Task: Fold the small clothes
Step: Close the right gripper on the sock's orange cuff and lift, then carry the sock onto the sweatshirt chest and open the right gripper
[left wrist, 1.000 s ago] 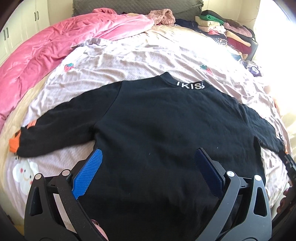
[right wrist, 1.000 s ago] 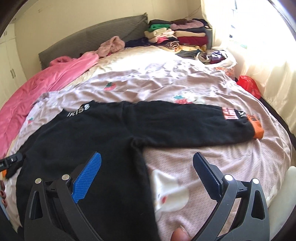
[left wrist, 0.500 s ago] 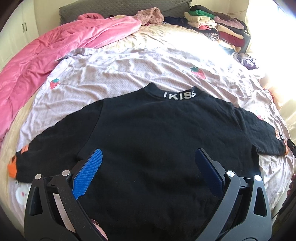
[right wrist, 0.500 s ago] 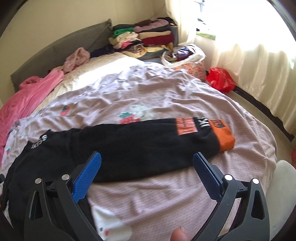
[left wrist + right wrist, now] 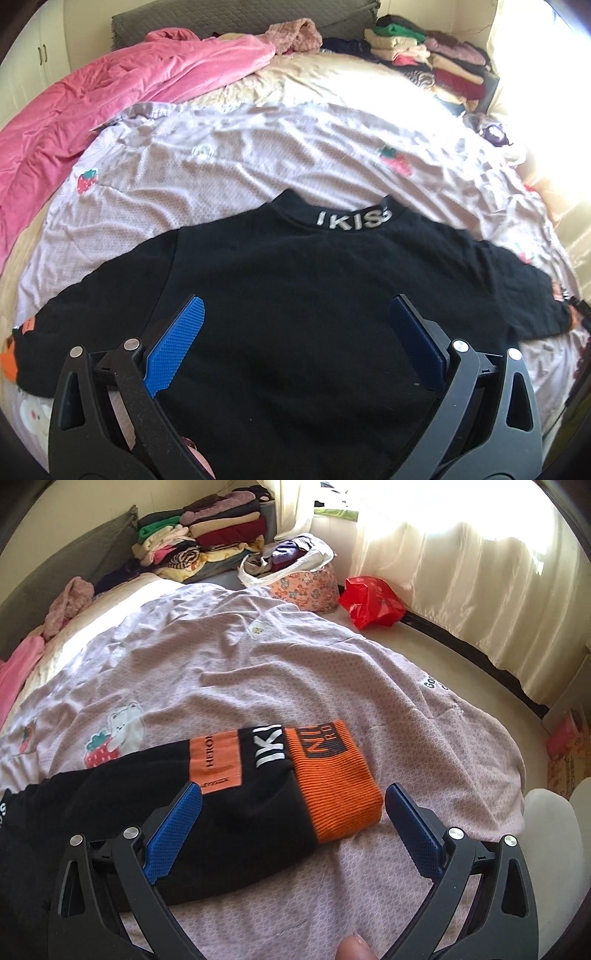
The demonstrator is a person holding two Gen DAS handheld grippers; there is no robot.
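Note:
A small black sweatshirt (image 5: 314, 295) lies flat on the bed, back up, collar lettering away from me, both sleeves spread out. My left gripper (image 5: 295, 343) is open and empty, hovering over the middle of its body. My right gripper (image 5: 291, 823) is open and empty, just above the end of the right sleeve (image 5: 221, 805), with the orange cuff (image 5: 332, 786) between its jaws. The left sleeve's orange cuff (image 5: 9, 365) shows at the far left of the left wrist view.
The bed has a lilac strawberry-print sheet (image 5: 258, 155). A pink quilt (image 5: 92, 99) lies at the back left. Stacks of folded clothes (image 5: 207, 542) sit at the head of the bed. A floral basket (image 5: 306, 587) and a red bag (image 5: 373, 602) stand beside the curtain.
My right gripper has moved right along the sleeve and closer, down to the orange cuff. My left gripper has drifted right, centring over the sweatshirt's body. Both stayed open.

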